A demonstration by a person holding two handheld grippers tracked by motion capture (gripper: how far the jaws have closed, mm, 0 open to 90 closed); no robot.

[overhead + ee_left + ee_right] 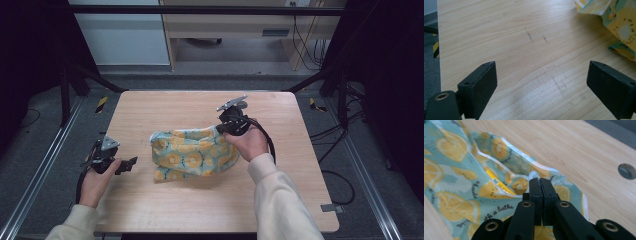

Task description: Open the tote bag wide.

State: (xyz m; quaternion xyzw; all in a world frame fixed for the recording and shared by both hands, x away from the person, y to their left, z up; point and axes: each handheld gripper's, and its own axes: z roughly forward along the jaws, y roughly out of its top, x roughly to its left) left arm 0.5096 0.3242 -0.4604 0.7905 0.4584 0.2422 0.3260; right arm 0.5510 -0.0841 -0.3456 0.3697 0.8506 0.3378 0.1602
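A teal cloth (192,154) printed with lemon slices is lying crumpled on the bench (200,210); the right tool (540,182) is pinching its edge, while the left tool (541,75), beside the cloth, is gaping wide, holding nothing.

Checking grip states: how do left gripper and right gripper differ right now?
Left gripper: jaws wide apart, nothing between them, bare table under them. Right gripper: jaws shut on the edge of the lemon-print cloth.
In the high view, left gripper sits clear of the cloth at its left; right gripper is at the cloth's right end.
Shared: both are black, two-jawed and hand-held.
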